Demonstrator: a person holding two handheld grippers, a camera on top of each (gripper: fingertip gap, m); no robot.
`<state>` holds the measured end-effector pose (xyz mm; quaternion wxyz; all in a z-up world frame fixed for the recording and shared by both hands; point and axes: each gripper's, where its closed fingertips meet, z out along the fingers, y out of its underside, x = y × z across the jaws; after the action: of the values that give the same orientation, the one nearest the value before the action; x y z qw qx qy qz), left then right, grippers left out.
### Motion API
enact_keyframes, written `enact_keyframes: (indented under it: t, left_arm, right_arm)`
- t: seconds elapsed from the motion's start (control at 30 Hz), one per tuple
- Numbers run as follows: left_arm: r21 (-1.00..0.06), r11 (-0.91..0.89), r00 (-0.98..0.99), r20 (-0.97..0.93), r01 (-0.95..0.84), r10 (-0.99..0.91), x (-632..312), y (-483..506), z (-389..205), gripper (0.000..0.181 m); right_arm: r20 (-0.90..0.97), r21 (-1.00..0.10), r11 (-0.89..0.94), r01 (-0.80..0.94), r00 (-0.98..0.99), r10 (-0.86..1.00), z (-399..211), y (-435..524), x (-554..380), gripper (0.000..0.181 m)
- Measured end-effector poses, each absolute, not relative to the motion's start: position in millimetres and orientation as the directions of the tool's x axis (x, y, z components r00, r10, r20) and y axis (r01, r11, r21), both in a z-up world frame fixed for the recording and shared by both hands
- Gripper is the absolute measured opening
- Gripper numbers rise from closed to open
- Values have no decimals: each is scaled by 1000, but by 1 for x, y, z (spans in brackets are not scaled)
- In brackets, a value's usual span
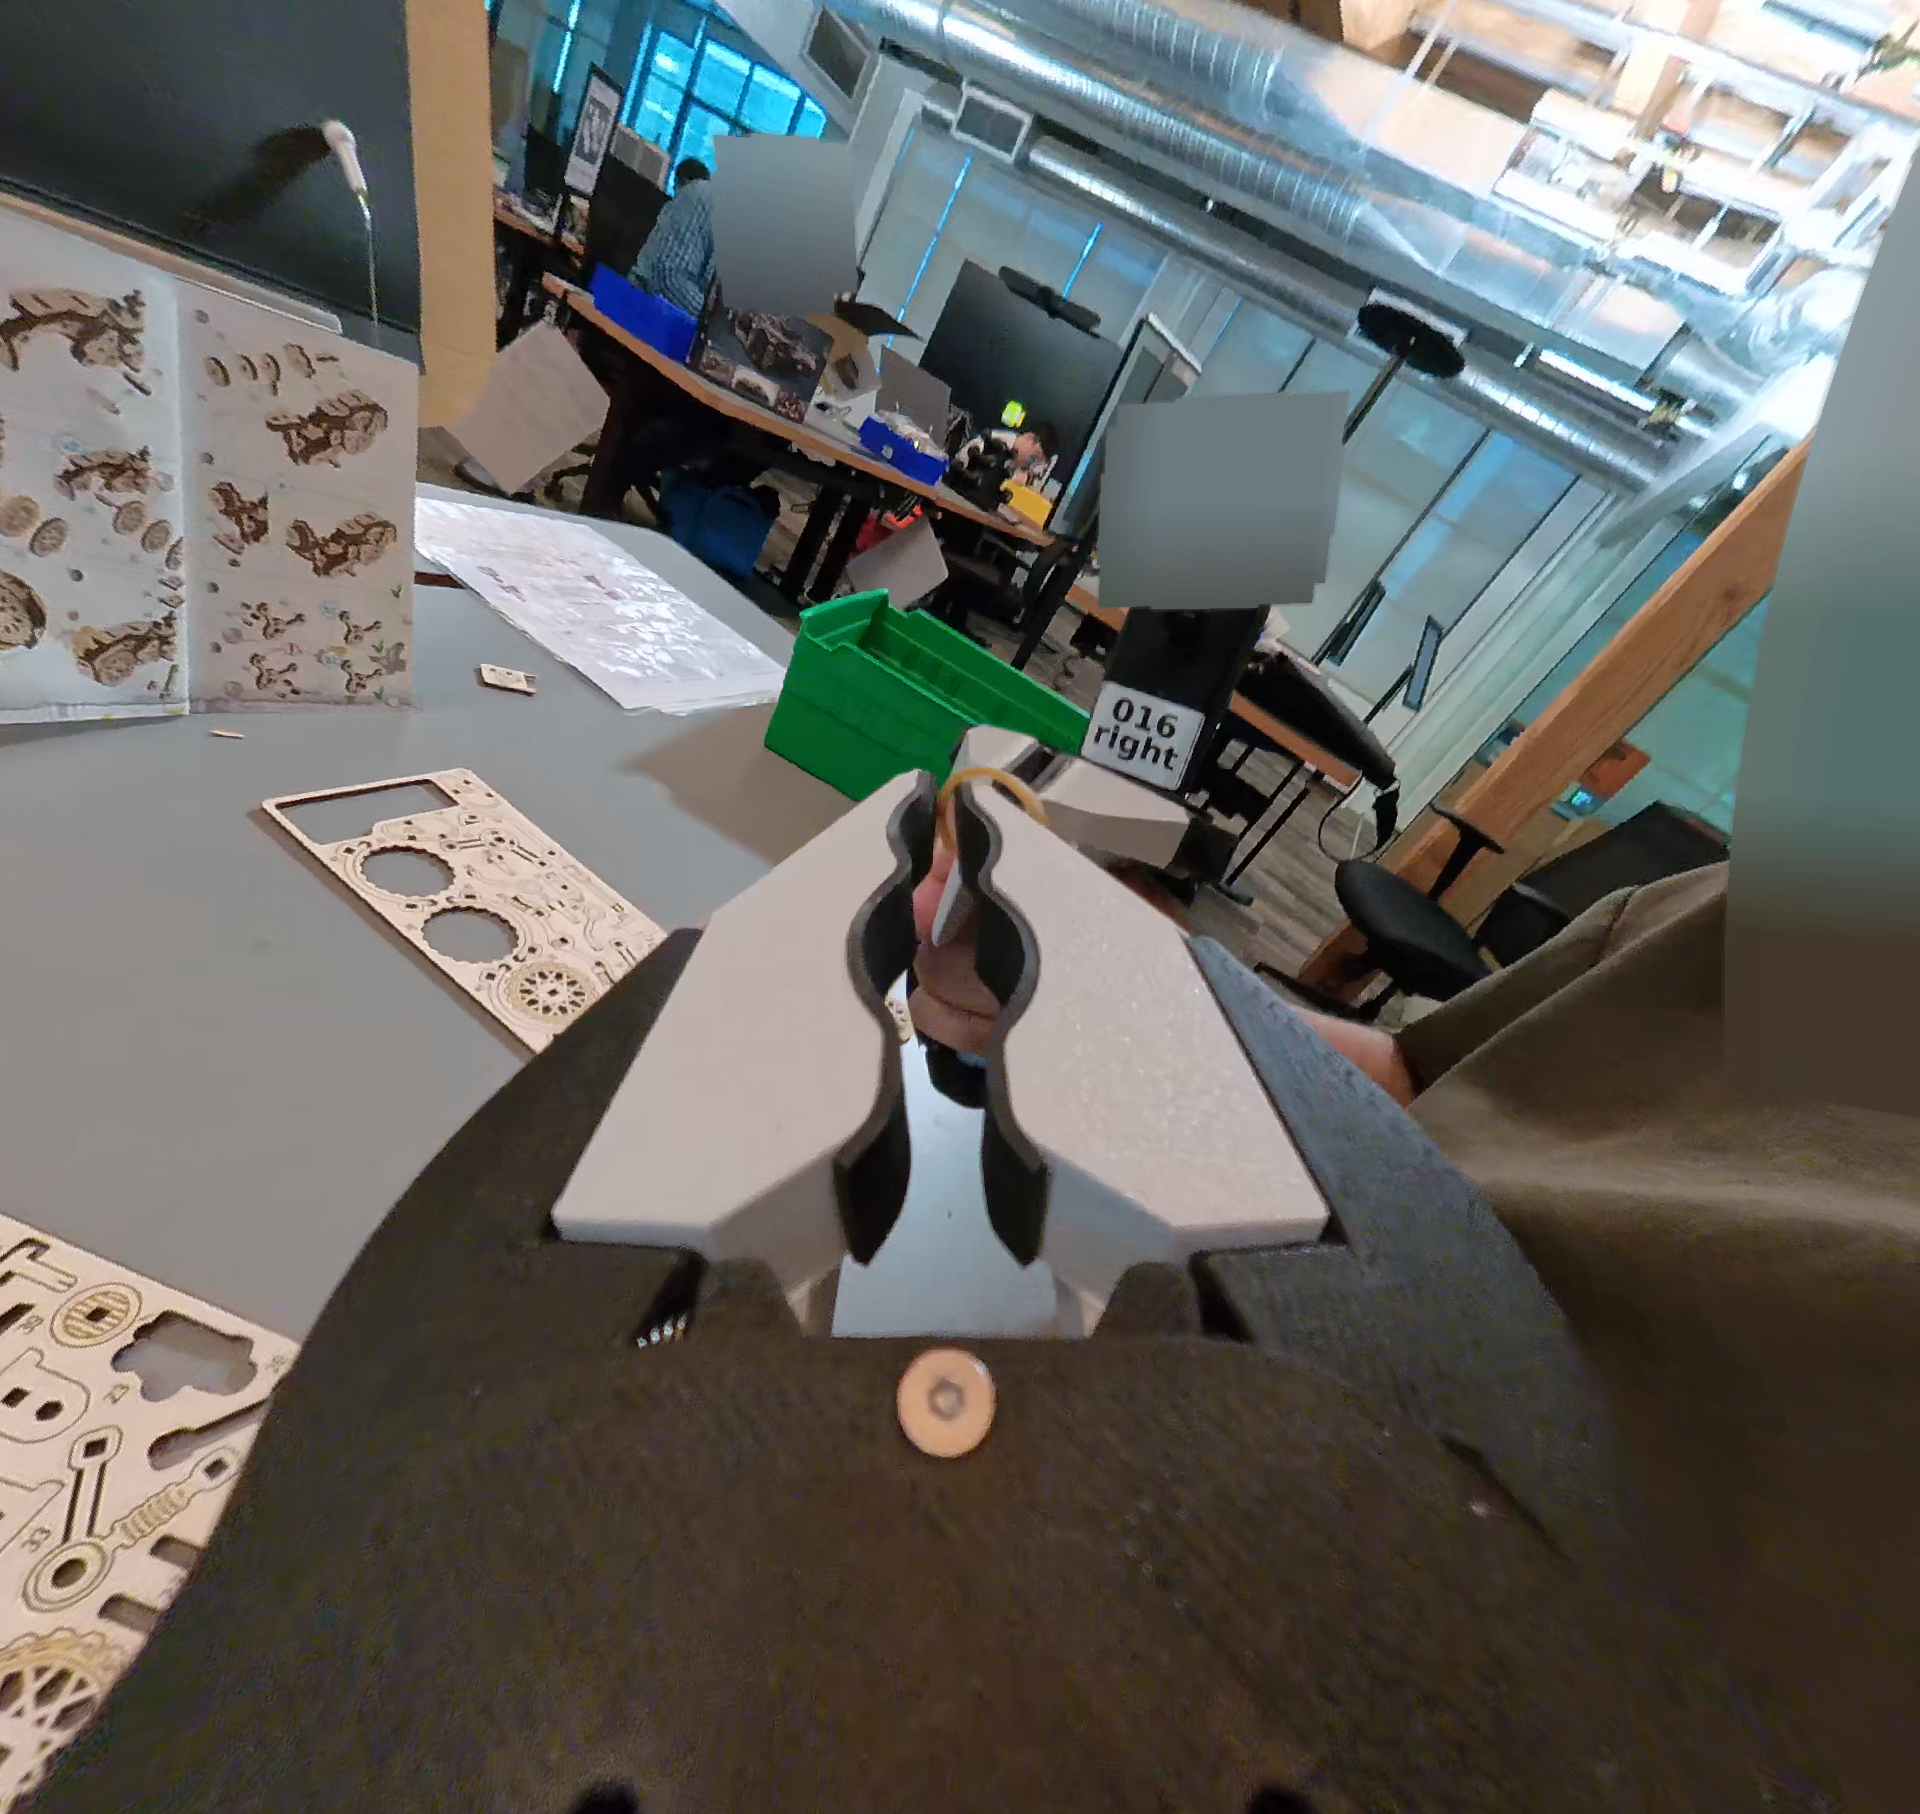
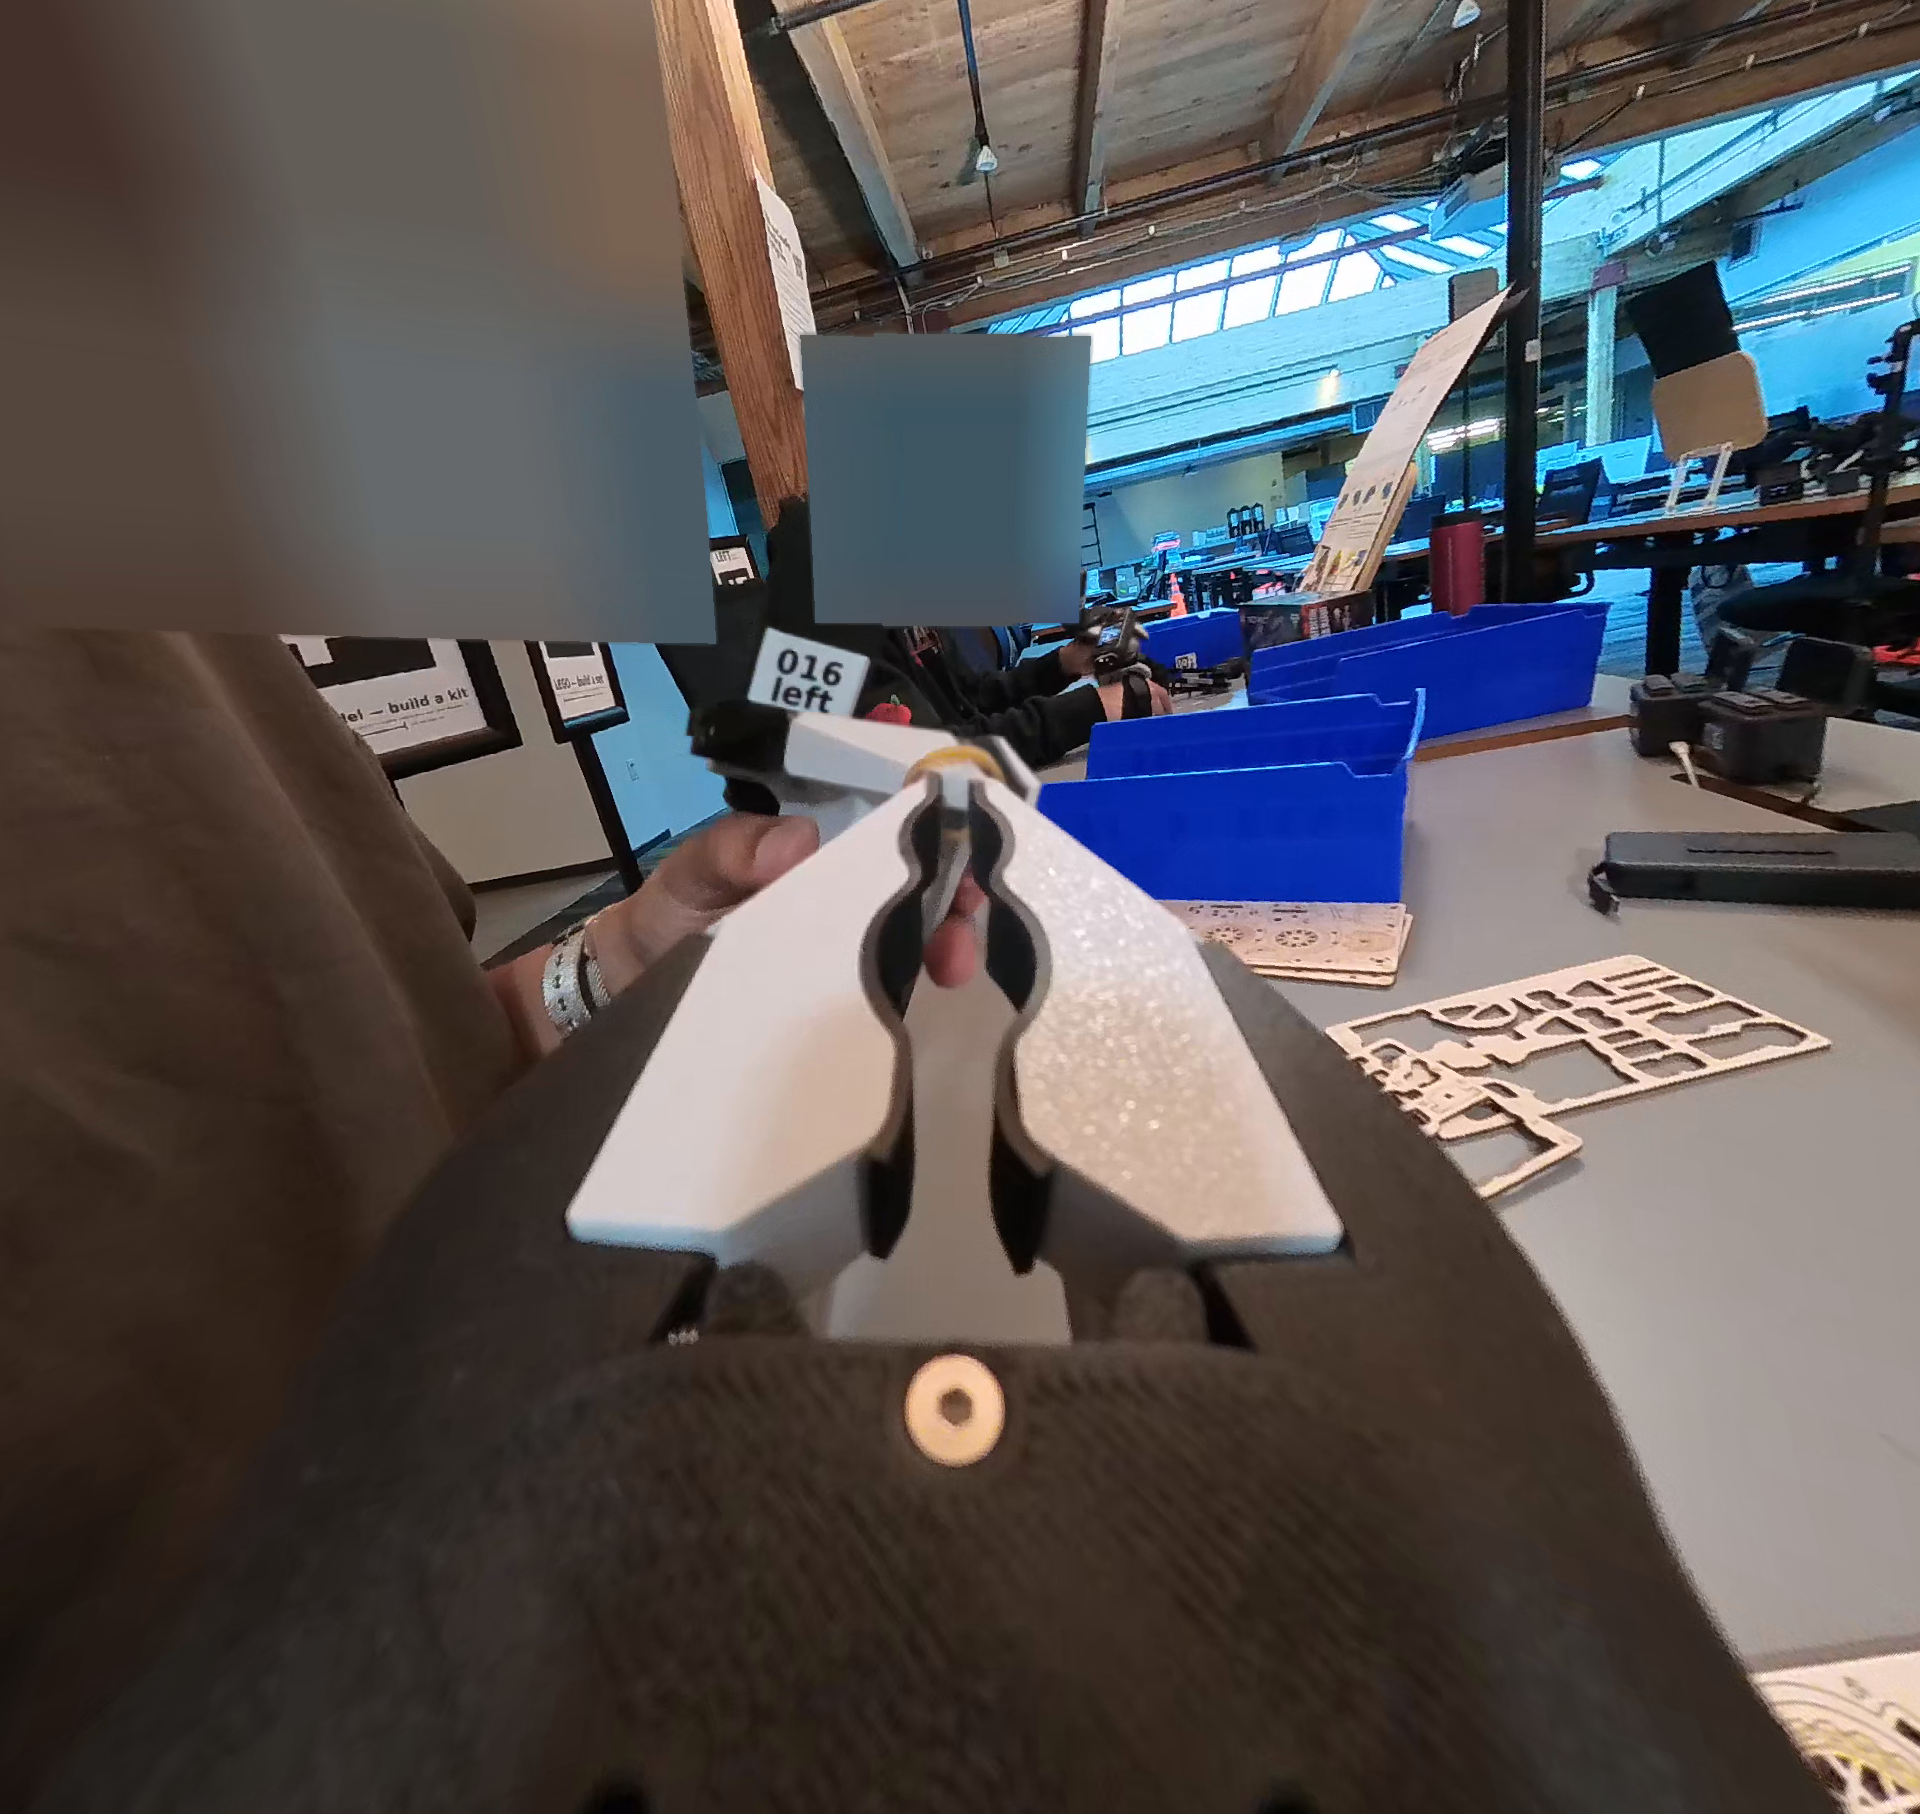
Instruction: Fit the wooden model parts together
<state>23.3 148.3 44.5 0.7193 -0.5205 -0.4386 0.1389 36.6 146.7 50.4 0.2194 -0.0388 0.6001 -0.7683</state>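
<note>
Worktop (image 1: pixel 208 933): cut-out wooden sheets (image 1: pixel 468 902) lay flat, well apart from claws | left claw (image 1: pixel 940 808) and right claw (image 2: pixel 951 798) met tip to tip mid-air, both nearly together, apparently pinching one small yellowish ring (image 2: pixel 956 762) | risk: uneven squeeze pops ring loose.

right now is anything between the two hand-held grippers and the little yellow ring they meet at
Nothing visible. The left hand-held gripper and right hand-held gripper meet tip to tip at the yellow ring, raised above the grey table. The green bin and the wooden sheet lie off to the side, out of the way.
</note>
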Motion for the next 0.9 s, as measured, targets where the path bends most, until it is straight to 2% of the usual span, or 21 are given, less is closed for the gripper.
enact_keyframes:
  t: [0.17, 0.37, 0.57, 0.9]
  left_arm:
    - [-831, 491, 605, 537, 262, 587, 26, 143, 52, 7]
    - [-842, 458, 627, 526, 285, 575, 28, 152, 49, 24]
    - [-836, 434, 626, 542, 335, 560, 30, 157, 46, 27]
    - [-764, 504, 640, 629, 403, 442, 33, 154, 49, 37]
  right_arm:
    - [-218, -935, -172, 309, -887, -408, 50, 144, 42, 6]
    - [-266, -922, -136, 364, -847, -461, 49, 143, 48, 15]
    - [-335, -873, -113, 474, -752, -568, 50, 146, 57, 5]
    - [-347, -840, -157, 520, -736, -582, 56, 151, 51, 0]
